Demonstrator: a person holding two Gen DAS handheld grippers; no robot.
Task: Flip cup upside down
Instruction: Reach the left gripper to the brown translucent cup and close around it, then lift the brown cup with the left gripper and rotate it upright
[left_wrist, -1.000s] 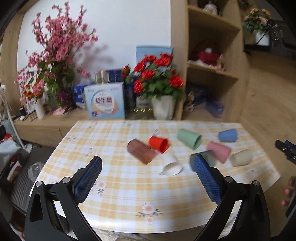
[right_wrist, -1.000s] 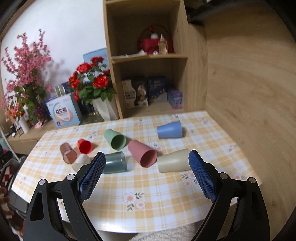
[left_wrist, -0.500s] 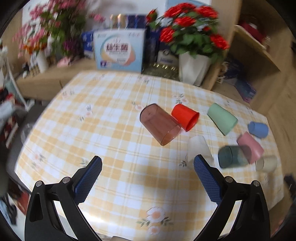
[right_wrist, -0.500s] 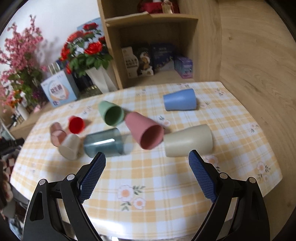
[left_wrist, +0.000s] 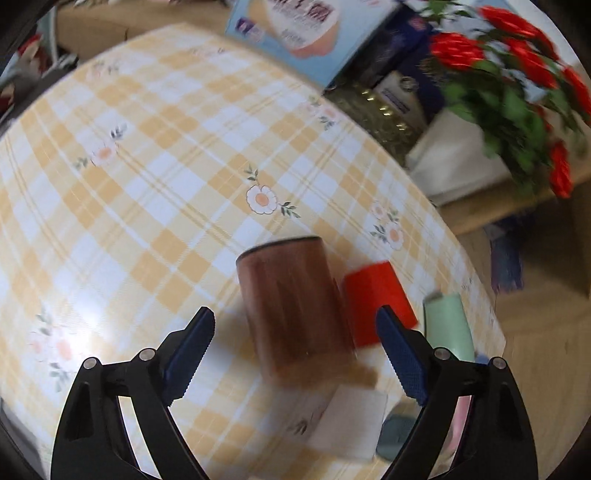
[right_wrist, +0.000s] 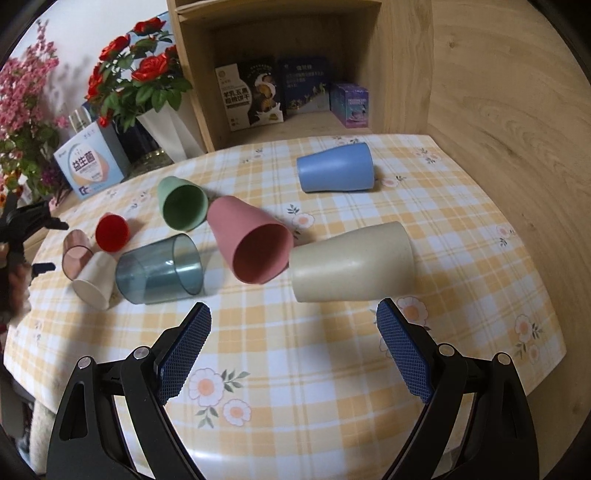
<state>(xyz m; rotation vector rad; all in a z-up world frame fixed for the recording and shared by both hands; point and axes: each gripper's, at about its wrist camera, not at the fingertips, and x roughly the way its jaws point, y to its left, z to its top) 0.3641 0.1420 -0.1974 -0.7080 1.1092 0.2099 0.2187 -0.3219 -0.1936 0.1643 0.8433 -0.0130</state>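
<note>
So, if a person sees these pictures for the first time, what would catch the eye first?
Probably the many cups lying on their sides on the yellow checked tablecloth: the pink cup in the middle, the cream cup to its right and the blue cup behind. In the left view, the brown cup lies between the open left tongs. Red roses stand behind the table.

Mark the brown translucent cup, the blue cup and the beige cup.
brown translucent cup (left_wrist: 295, 310), left wrist view, side wall.
blue cup (right_wrist: 334, 168), right wrist view, side wall.
beige cup (right_wrist: 351, 264), right wrist view, side wall.
</note>
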